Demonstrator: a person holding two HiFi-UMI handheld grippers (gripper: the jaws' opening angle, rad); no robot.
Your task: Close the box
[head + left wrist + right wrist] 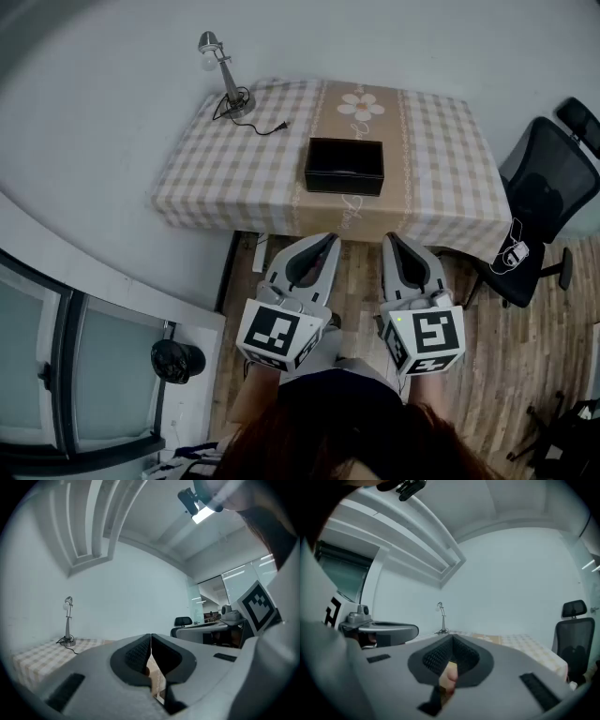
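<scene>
Wooden floor runs under a cloth-covered table set against a pale wall.

Both tools hang low, short of the box and off the table on its near side. The left gripper has its jaws pressed together with nothing between them; its own view shows the ribbed pads meeting along one line at the left gripper. The right gripper is the same, jaws together and empty, as its own view of the right gripper confirms.

The box lies straight ahead of the pair and well apart from both, near the table's front edge. Its long axis runs left to right, across the line of the jaws. It sits a little to the left of the midline between the tools, so the left gripper looks slightly nearer. Neither gripper view shows it.

It is a black, low, rectangular box with a glossy face. From this height I cannot tell whether a lid stands up, lies flat or is missing.

Beyond the box to the left a desk lamp stands on the far corner; to the box's right is an office chair.
</scene>
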